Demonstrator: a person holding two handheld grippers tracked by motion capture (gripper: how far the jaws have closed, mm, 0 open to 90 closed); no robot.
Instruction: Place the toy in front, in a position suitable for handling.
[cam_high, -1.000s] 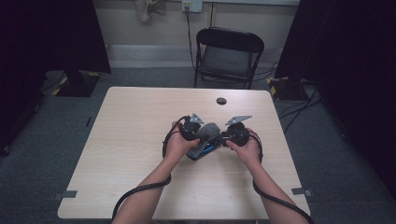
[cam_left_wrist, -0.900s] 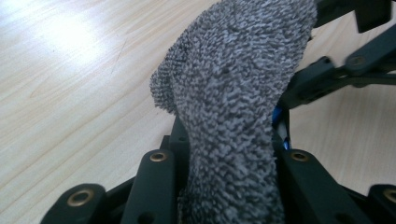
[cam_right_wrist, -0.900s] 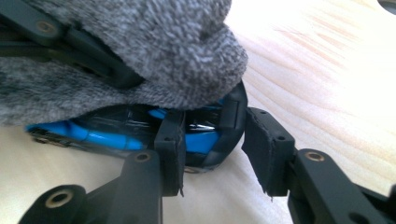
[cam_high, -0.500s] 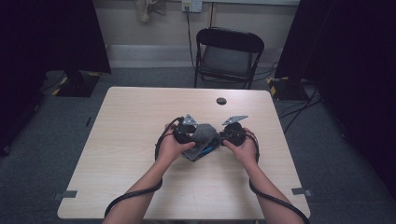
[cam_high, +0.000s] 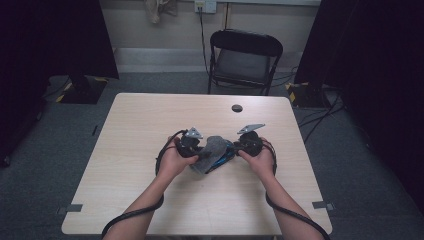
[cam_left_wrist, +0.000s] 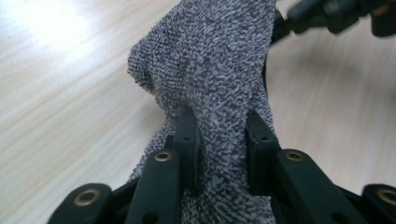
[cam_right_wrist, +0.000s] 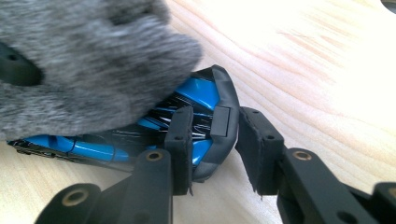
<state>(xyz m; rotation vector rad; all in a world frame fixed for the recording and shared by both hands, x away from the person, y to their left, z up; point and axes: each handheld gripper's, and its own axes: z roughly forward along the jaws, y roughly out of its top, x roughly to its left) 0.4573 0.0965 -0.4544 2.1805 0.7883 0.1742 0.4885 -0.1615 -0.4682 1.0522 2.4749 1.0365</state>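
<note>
A grey fuzzy cloth (cam_high: 212, 150) lies draped over a blue and black shoe-like item (cam_high: 223, 159) at the middle of the table. My left gripper (cam_high: 197, 150) comes in from the left. It is shut on a fold of the grey cloth (cam_left_wrist: 210, 60), which bunches between the left gripper's (cam_left_wrist: 219, 126) jaws. My right gripper (cam_high: 235, 150) faces it from the right. Its jaws have just been closing, and the right gripper (cam_right_wrist: 215, 123) now pinches the black rim of the blue item (cam_right_wrist: 196, 93). The grey cloth (cam_right_wrist: 84, 56) hides the rest of the item.
The light wooden table (cam_high: 150, 120) has a small black round disc (cam_high: 237, 108) near its far edge. A black folding chair (cam_high: 245, 57) stands beyond the table. Cables trail from both grippers along the forearms.
The left gripper has shifted a little to the left and toward the person with the cloth, which now covers more of the blue item. The right hand has stayed put.
</note>
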